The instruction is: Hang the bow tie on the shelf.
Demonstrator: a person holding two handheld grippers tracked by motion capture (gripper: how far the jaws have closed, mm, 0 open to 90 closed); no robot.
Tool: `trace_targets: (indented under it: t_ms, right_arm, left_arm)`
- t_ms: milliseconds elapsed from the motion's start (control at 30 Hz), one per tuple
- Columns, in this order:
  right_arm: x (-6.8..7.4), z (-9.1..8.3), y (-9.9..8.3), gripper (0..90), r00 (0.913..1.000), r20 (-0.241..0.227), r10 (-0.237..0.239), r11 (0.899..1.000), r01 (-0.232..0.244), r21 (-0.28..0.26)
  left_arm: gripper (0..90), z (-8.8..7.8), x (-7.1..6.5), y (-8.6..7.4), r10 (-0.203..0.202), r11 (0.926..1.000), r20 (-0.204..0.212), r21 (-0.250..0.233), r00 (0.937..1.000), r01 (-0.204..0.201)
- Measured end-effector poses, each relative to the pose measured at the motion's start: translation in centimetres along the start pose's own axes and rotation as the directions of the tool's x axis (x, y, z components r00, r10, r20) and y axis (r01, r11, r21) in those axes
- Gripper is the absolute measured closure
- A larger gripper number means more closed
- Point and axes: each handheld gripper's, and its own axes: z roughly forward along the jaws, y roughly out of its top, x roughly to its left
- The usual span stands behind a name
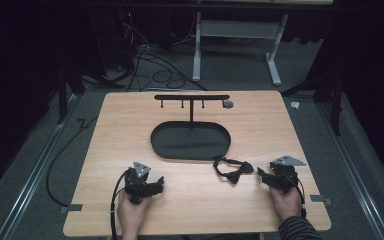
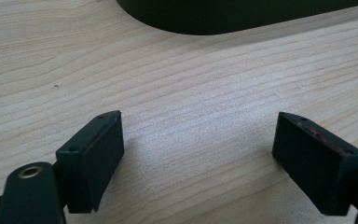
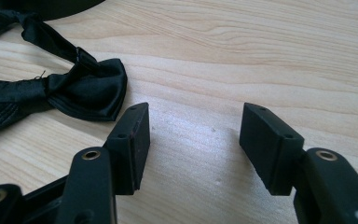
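A black bow tie (image 1: pixel 233 169) with its strap lies on the wooden table (image 1: pixel 130 130), just in front of a black oval tray (image 1: pixel 190 140) whose stand carries a bar with hooks (image 1: pixel 191 97). My right gripper (image 1: pixel 263 175) rests low on the table to the right of the bow tie (image 3: pixel 81 91), jaws open, nothing between them (image 3: pixel 193 133). My left gripper (image 1: pixel 156 184) sits at the front left, pointing right, its jaws wide open over bare wood (image 2: pixel 198 149). The tray's edge (image 2: pixel 223 16) shows ahead of it.
A small grey round object (image 1: pixel 228 104) lies at the right end of the hook bar. Cables (image 1: pixel 150 70) and a white table frame (image 1: pixel 235 45) stand on the floor beyond the table. Metal rails (image 1: pixel 40 160) run along both sides.
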Motion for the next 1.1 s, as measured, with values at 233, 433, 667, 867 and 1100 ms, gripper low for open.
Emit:
trace_targets:
  t_ms: [233,433,667,867,1100]
  right_arm:
    - [0.08,0.12,0.09,41.8,1.0,-0.001,-0.002,1.0,0.002,0.0]
    - [0.1,0.18,0.13,41.4,1.0,0.0,-0.005,1.0,0.005,0.0]
    - [0.16,0.05,0.04,40.0,0.9999,-0.014,-0.01,1.0,0.01,0.003]
    - [0.24,-0.1,-0.11,38.5,0.9995,-0.023,-0.02,1.0,0.02,0.004]
    - [0.28,-0.21,-0.21,38.6,0.9995,-0.027,-0.016,1.0,0.016,0.003]
  left_arm:
    - [16.8,0.0,-0.01,0.0,-0.001,1.0,0.001,-0.001,1.0,0.001]
    - [16.8,0.0,0.0,0.0,-0.001,1.0,0.001,-0.001,1.0,0.001]
    - [16.8,0.0,0.0,0.0,0.0,1.0,0.001,-0.001,1.0,0.0]
    - [16.8,0.0,0.0,0.0,0.0,1.0,0.0,-0.001,1.0,0.0]
    - [16.8,0.01,-0.01,0.0,0.0,1.0,0.0,-0.001,1.0,0.0]
